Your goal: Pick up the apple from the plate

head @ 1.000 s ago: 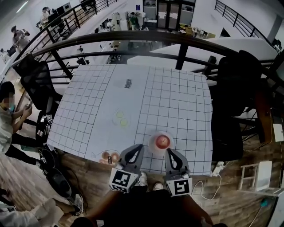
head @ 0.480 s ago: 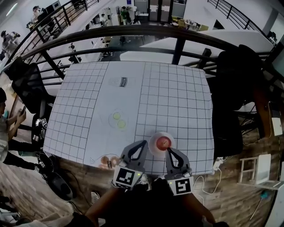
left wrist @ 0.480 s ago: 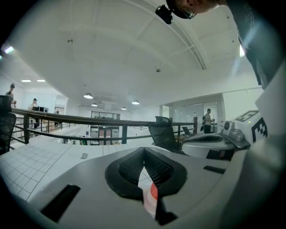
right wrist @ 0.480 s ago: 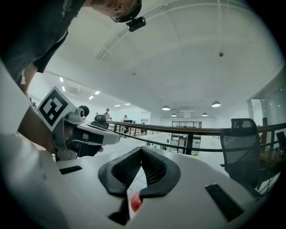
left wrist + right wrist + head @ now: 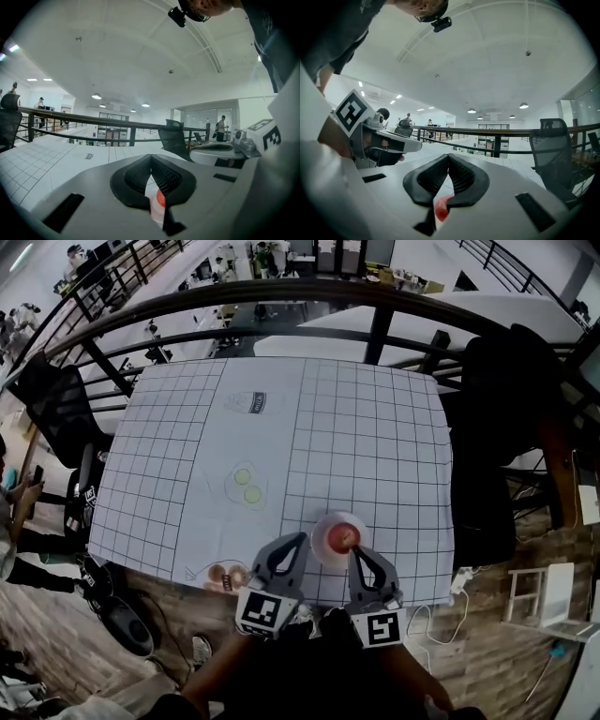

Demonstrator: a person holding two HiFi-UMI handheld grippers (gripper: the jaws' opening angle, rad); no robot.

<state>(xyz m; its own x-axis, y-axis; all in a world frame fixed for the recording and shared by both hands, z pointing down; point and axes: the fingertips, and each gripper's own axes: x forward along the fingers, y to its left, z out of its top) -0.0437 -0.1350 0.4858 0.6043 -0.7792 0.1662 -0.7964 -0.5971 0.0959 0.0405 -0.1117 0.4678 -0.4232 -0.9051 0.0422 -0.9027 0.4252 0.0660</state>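
A red apple (image 5: 344, 538) sits on a small white plate (image 5: 323, 528) near the front edge of the grid-patterned table (image 5: 375, 446). My left gripper (image 5: 299, 539) is shut and empty, its tip just left of the plate. The right gripper (image 5: 354, 553) is also shut and empty, with its tip at the plate's near right rim. In the left gripper view the apple (image 5: 161, 199) shows through the gap below the closed left gripper (image 5: 150, 157). In the right gripper view the apple (image 5: 441, 207) lies low behind the closed right gripper (image 5: 449, 156).
A clear dish with two green slices (image 5: 247, 487) lies mid-table. Brown round items (image 5: 229, 575) rest at the front edge, left of my left gripper. A black railing (image 5: 281, 315) runs behind the table, black chairs (image 5: 506, 427) stand to the right, and a person (image 5: 19, 512) sits at left.
Both grippers have sunk a little and edged toward the plate. Their jaws stayed shut. The apple has not moved on the plate.
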